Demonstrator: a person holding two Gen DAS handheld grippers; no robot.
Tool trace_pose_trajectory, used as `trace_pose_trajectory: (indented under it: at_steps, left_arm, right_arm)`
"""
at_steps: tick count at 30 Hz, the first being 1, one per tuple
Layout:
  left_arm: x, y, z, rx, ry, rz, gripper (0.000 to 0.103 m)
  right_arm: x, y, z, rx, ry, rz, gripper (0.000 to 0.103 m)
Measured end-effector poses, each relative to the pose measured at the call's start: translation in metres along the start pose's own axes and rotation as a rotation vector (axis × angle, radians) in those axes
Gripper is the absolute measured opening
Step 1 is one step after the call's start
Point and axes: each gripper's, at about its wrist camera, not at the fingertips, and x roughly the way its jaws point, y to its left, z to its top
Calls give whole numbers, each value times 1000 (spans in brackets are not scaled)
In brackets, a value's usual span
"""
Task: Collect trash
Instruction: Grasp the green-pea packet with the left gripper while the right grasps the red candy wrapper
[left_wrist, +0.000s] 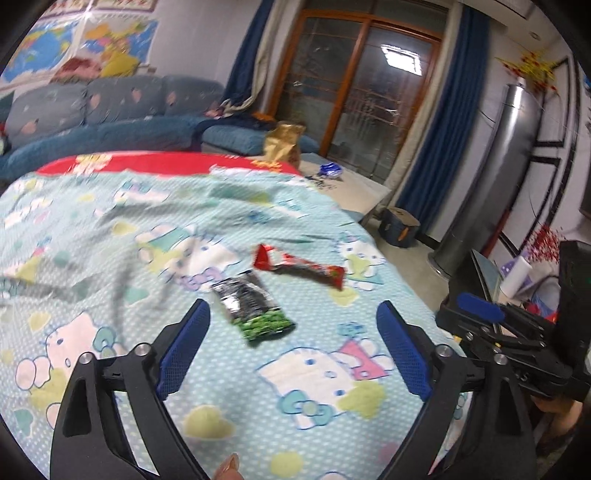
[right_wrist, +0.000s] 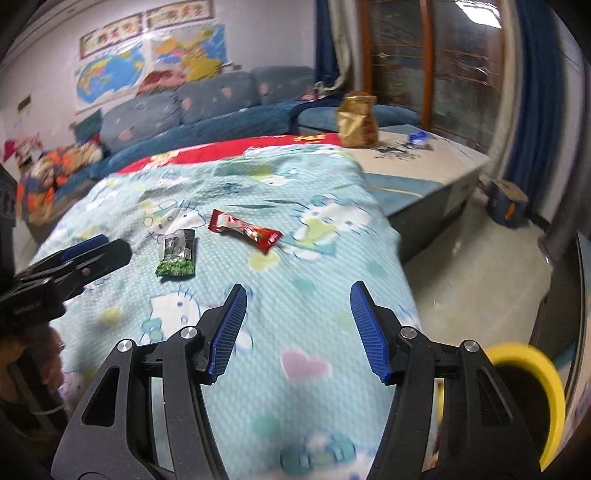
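Observation:
Two wrappers lie on a table covered with a light-blue cartoon cloth. A silver-and-green snack packet lies just ahead of my open, empty left gripper. A red wrapper lies beyond it to the right. In the right wrist view the green packet and the red wrapper lie ahead and left of my open, empty right gripper. A yellow-rimmed bin stands at the lower right, below the table edge. The left gripper also shows at the left of the right wrist view.
A blue sofa runs behind the table. A low grey table carries a gold bag and a blue wrapper. A dark box sits on the floor near the blue curtain. My right gripper shows at the right edge.

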Motion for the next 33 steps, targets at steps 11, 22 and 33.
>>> trace_pose_trajectory:
  at_steps: [11, 22, 33]
  left_arm:
    - [28, 36, -6, -160, 111, -51, 62]
    - [58, 41, -14, -227, 184, -101, 54]
    - [79, 47, -13, -260, 202, -71, 30]
  right_arm:
    - [76, 17, 42, -112, 109, 41, 51]
    - [127, 30, 50, -185, 191, 59, 36]
    - [118, 23, 37, -78, 171, 99, 17]
